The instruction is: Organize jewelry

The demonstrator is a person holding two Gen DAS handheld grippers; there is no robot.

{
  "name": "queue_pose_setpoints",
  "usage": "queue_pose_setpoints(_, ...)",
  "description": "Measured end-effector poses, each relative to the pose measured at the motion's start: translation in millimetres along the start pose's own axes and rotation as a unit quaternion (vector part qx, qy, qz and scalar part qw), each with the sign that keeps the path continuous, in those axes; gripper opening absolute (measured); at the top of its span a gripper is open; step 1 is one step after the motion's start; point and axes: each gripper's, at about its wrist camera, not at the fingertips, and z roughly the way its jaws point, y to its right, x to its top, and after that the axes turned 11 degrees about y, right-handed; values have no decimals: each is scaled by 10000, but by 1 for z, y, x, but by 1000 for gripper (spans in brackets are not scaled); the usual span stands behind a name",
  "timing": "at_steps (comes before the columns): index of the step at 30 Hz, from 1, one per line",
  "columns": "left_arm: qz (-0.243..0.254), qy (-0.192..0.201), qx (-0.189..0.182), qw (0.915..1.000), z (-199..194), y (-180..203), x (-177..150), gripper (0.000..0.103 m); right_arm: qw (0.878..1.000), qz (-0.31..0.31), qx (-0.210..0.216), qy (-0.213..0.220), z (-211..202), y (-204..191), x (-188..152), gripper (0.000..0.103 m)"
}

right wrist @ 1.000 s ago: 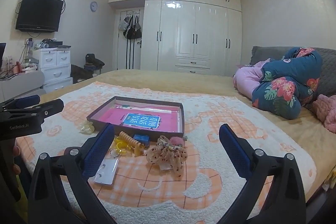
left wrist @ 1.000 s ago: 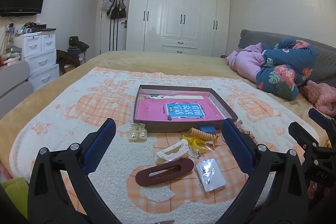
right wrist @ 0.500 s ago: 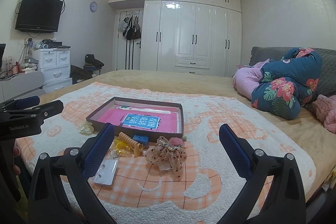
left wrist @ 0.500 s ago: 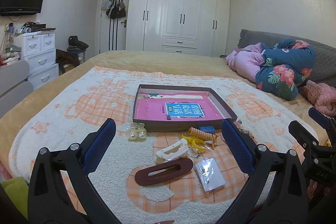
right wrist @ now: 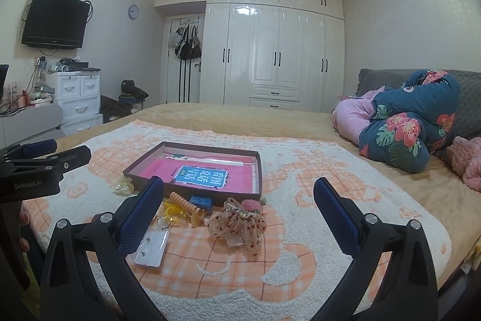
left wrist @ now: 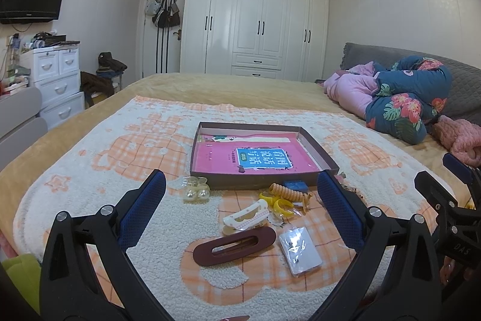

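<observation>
On the bed, a cream-and-orange blanket (left wrist: 90, 188) carries a shallow brown tray (left wrist: 258, 184) with a pink book inside, at twelve o'clock from both grippers. Hair accessories and jewelry lie scattered just outside its near rim: a maroon oval hair clip (left wrist: 234, 242) at six o'clock, a carded pair of earrings (left wrist: 300, 249) beside it, a sheer bow scrunchie (right wrist: 237, 223) toward four o'clock, and pearl earrings (left wrist: 196, 194) at eight o'clock. The left gripper (left wrist: 240, 218) and right gripper (right wrist: 239, 218) hover spread wide, grasping nothing. Nothing has yet gone into the tray. Pinching small pieces against the plush pile could snag fibres or let the pearls slip free.
</observation>
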Motion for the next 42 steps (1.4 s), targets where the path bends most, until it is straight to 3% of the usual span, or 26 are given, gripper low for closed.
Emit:
queue_pose_setpoints(27, -5, -8, -9, 10000, 0, 1, 1, 92, 10000, -4, -3, -10, -1, 1, 2, 97)
queue_pose_setpoints(42, -221, -459, -117, 9986, 21, -11, -12, 92, 9997, -118, 149, -178, 20, -1, 2, 97)
